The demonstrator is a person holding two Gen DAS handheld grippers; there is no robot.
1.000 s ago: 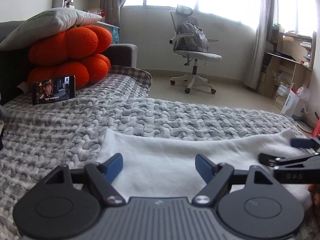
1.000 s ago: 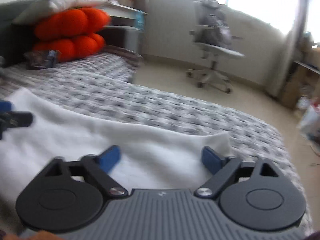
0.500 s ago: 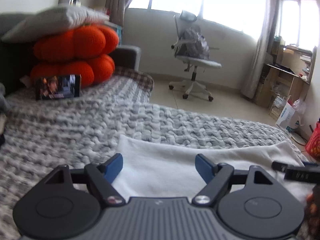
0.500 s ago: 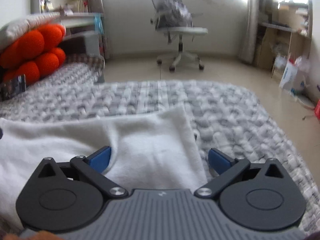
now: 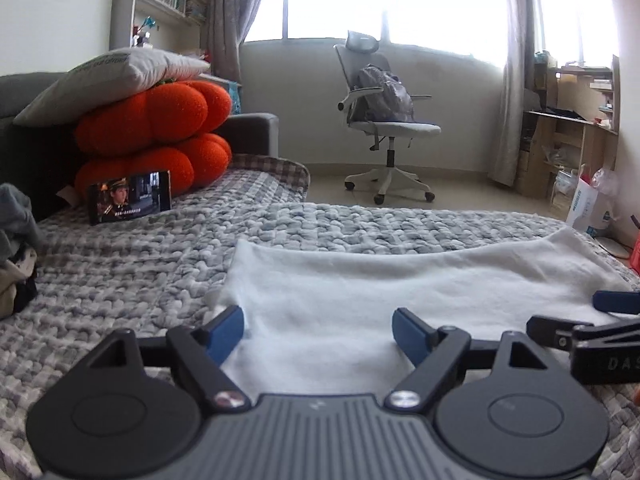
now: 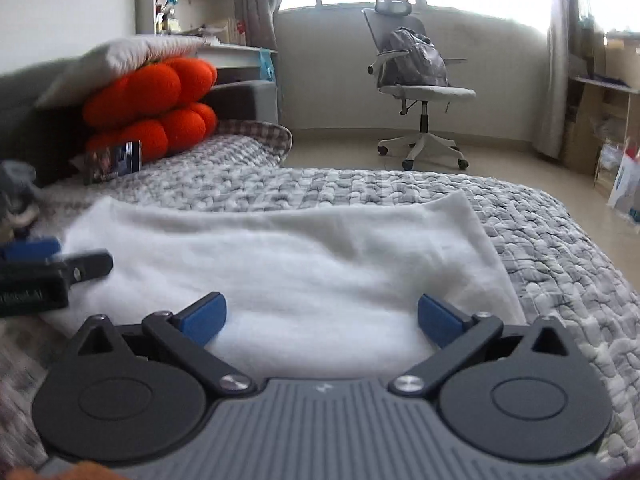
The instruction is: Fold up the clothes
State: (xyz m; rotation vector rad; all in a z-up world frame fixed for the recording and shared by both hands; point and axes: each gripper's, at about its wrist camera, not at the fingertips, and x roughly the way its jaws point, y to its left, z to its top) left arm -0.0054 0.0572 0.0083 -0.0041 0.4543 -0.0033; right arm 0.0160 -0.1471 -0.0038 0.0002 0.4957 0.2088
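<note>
A white garment lies spread flat on the grey knitted blanket of a bed; the right wrist view shows the same garment. My left gripper hovers open over the garment's near left part, nothing between its blue pads. The right gripper is open too, over the garment's near right part, its pads apart and empty. Each gripper shows at the edge of the other's view: the right one low at the right, the left one at the left.
Two orange cushions under a white pillow sit at the bed's far left, a phone propped against them. A heap of clothes lies at the left edge. An office chair and shelves stand on the floor beyond.
Both grippers have shifted sideways over the garment, and the right one has swung back left after facing right. Both stayed open; the garment lies as it did.
</note>
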